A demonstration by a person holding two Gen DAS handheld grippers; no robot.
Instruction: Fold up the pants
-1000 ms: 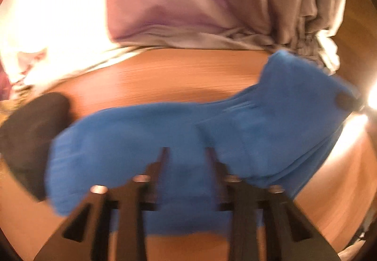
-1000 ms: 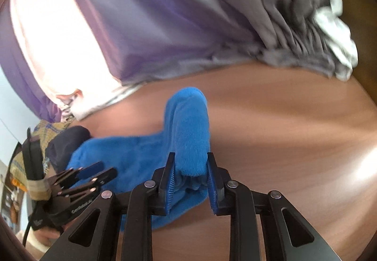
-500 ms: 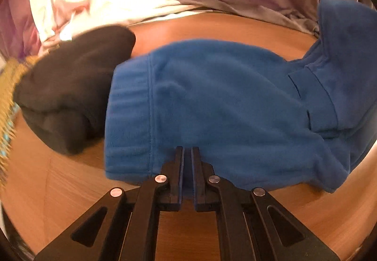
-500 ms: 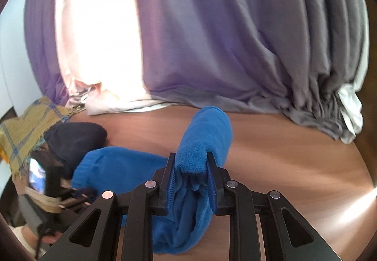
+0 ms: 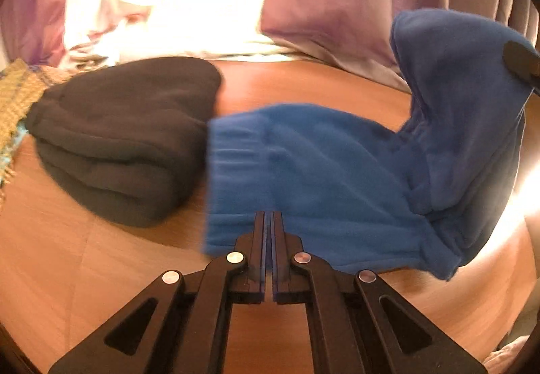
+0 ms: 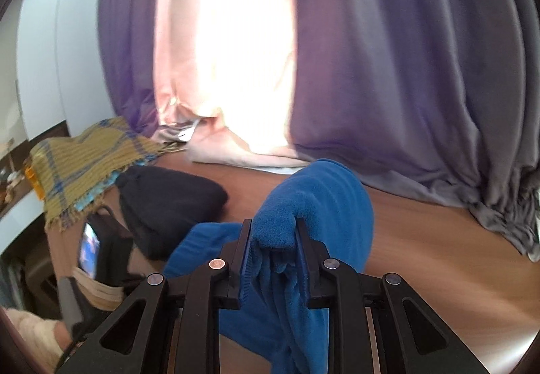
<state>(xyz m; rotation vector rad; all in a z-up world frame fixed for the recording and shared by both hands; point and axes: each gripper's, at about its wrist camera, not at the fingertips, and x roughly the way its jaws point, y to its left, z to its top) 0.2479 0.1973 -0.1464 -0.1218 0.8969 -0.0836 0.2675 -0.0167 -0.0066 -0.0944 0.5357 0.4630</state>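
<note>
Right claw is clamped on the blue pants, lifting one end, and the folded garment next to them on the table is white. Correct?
Not quite: the folded garment beside the blue pants is black, not white, as the left wrist view shows. The right claw is indeed clamped on the pants, one end lifted off the table.

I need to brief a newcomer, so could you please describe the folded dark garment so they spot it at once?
Start at the wooden table before the purple curtains. The folded dark garment lies beside the blue pants, near a yellow plaid cloth. It alone is nearly black and stacked in layers.
</note>
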